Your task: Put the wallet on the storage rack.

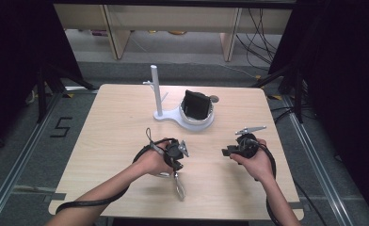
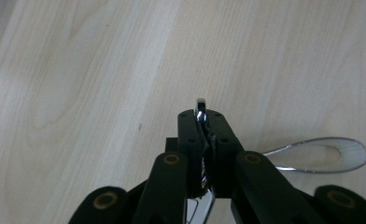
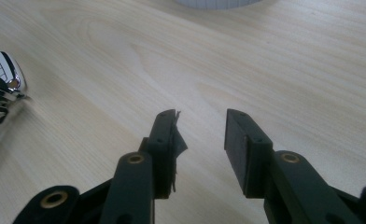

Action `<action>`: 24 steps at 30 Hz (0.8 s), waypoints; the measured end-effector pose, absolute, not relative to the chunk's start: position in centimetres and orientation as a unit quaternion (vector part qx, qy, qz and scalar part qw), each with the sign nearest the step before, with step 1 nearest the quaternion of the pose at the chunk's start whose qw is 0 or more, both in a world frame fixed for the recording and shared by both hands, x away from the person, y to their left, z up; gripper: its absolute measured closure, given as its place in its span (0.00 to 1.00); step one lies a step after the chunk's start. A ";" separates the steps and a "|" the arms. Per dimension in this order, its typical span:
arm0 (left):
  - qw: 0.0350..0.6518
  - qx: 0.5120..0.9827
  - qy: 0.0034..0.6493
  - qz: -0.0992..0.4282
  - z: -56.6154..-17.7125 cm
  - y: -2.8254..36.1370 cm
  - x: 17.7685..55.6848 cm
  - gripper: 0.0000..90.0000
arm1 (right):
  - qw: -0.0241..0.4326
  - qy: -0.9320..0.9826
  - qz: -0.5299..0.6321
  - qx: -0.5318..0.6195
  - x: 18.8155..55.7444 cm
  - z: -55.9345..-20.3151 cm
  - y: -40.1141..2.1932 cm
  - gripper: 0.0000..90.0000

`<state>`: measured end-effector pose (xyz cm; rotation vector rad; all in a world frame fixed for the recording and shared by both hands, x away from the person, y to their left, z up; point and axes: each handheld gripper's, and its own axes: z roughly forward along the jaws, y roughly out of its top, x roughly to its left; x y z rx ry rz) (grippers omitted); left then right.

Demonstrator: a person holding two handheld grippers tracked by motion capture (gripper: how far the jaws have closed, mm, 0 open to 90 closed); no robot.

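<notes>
Open wooden tabletop [image 1: 116,122] with one cluster of obstacles at the far middle.

A white stand [image 1: 173,115] with an upright post [image 1: 156,89] and a round dish holding a black object [image 1: 195,104] blocks the far centre. The left, right and near stretches of the surface lie bare. Near the front, the left tool [image 1: 177,151] grips a metal spoon [image 1: 179,186] lying low over the wood, and the right tool [image 1: 229,151], jaws apart, stands well apart from it, leaving a free lane between them.
</notes>
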<state>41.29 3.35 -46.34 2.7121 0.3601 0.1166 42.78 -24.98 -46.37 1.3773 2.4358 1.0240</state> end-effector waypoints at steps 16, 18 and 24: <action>0.189 0.973 0.129 0.035 -45.6 3.8 41.6 0.74 | 0.080 0.817 0.341 0.458 42.9 -46.3 -24.7 0.72; 0.183 0.974 0.132 0.034 -45.2 4.1 41.6 0.75 | 0.080 0.817 0.341 0.459 42.9 -46.2 -24.7 0.72; 0.154 0.980 0.126 0.021 -45.5 3.8 41.6 0.75 | 0.068 0.814 0.335 0.471 42.8 -46.0 -24.3 0.72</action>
